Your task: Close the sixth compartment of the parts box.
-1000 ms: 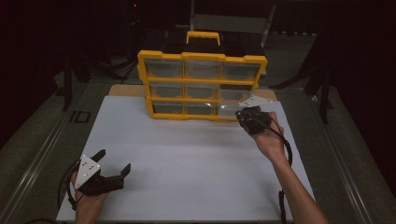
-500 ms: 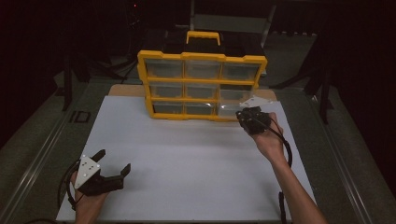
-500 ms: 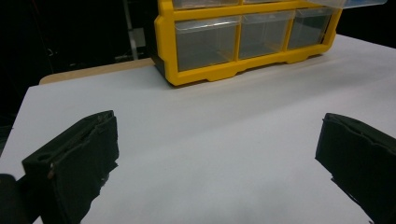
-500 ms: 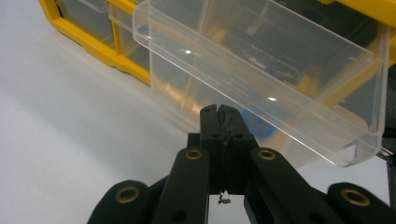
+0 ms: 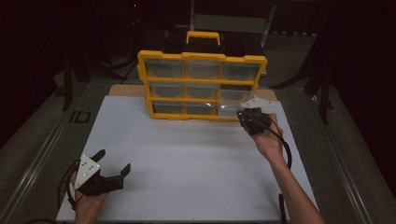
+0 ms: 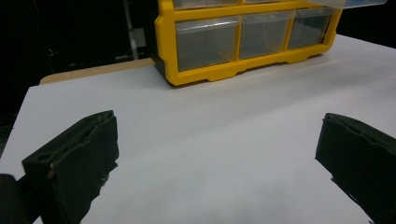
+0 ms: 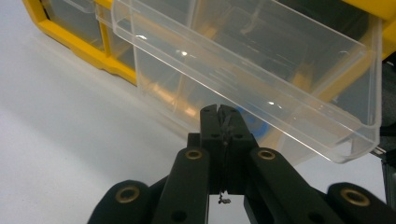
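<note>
At pulled-out clear drawer (image 7: 261,79): right hand-held gripper (image 7: 225,113) closed, tips touching it.

Dark lab, white table (image 5: 187,154), metal frame rails (image 5: 37,163)

Your high view looks forward and down over the whole white surface (image 5: 196,158) toward the far yellow organizer (image 5: 201,86). Your left claw's camera sits low at near left, facing that organizer. Your right one looks close up at its clear drawers.
</note>
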`<state>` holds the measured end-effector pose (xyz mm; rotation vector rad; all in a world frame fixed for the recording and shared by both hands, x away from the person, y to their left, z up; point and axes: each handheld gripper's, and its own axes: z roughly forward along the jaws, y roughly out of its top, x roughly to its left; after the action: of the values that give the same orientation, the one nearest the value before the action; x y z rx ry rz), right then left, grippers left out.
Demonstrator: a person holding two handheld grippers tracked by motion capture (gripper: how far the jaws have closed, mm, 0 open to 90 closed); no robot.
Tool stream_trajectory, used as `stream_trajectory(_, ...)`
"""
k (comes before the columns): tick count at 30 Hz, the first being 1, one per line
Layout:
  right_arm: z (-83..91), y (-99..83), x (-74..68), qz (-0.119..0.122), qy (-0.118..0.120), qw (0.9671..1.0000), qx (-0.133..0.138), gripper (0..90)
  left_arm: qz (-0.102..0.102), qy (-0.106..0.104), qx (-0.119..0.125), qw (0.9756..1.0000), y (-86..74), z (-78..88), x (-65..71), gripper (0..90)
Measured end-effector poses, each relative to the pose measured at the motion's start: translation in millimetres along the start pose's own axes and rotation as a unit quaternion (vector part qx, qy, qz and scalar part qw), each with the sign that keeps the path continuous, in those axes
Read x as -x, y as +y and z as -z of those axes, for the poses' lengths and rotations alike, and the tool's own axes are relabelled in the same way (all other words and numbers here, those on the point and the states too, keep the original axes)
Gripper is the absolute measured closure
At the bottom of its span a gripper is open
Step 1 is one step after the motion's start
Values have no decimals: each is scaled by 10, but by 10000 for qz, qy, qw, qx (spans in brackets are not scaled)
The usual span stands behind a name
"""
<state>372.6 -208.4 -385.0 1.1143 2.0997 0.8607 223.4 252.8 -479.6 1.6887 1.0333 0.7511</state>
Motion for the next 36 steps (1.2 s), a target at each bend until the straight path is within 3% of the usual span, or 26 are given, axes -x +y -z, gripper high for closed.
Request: stream_trajectory(36,-77,13,12,-58,-47,9999,73,896,1,-17,-7,10000,-2,-15,7,0)
